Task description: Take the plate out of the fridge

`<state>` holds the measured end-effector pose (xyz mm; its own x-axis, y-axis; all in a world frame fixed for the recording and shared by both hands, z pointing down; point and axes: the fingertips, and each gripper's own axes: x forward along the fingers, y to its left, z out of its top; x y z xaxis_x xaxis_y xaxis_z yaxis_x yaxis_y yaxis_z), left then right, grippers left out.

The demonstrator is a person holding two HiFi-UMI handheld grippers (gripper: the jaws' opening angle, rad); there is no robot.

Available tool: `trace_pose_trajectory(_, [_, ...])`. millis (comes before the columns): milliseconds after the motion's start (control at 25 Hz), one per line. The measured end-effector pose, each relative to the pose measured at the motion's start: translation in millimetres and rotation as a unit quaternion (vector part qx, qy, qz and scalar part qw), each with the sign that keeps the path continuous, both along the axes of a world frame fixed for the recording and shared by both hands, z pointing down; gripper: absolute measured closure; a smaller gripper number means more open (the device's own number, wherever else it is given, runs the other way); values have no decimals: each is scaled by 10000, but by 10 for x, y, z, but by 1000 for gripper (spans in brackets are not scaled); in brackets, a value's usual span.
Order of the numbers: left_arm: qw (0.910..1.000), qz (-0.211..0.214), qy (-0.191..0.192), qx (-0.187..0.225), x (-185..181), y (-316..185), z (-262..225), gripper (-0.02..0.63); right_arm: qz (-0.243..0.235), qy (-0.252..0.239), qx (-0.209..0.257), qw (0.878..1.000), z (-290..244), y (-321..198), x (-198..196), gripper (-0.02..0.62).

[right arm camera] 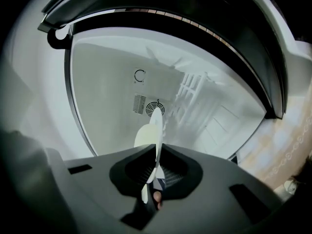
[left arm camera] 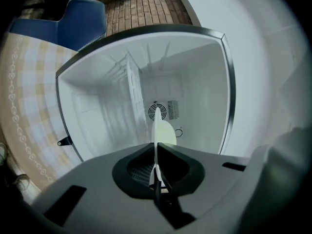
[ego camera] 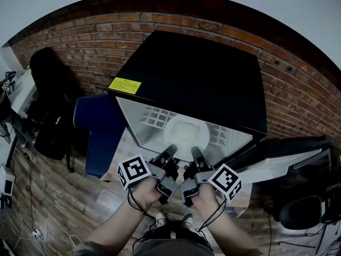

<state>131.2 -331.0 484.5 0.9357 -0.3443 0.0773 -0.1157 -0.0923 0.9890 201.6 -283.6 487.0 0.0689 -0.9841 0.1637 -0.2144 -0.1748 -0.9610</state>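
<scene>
My left hand-held gripper [ego camera: 171, 150] and right hand-held gripper [ego camera: 195, 152] both pinch the plate [ego camera: 185, 132] — by its rim, inside the fridge [ego camera: 213, 84].

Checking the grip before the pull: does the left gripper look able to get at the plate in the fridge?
Yes, it seems so: the left gripper is shut on the near rim of the plate, beside the right gripper, and the fridge stands open with nothing in front.

- Left tongs [ego camera: 171, 151]: jaws pinched on plate [ego camera: 186, 133] rim, pointing level.
- Right tongs [ego camera: 195, 153]: jaws pinched on same rim, tipped slightly down.
- Left hand [ego camera: 145, 192], right hand [ego camera: 205, 195]: side by side, forearms reaching forward.
</scene>
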Motion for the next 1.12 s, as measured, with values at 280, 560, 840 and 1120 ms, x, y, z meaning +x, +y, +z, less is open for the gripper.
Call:
trace_pose_trajectory(280, [9987, -483, 68, 153, -421, -20, -299, 578, -539, 65, 212, 9983, -271, -96, -368, 555])
trace_pose_trajectory(560, [9930, -1117, 123, 367, -974, -54, -586, 578, -1225, -18, 464, 9914, -561, -247, -879, 557])
trace_pose_trajectory(840, [9824, -1810, 65, 456, -1681, -42, -784, 580, -1976, -55, 493, 9790, -733, -352, -1535, 560])
trace_pose_trajectory(1120, [9710, -2368, 33, 332, -2242, 16, -803, 580, -2531, -405, 449, 9655, -758, -407, -2098, 563])
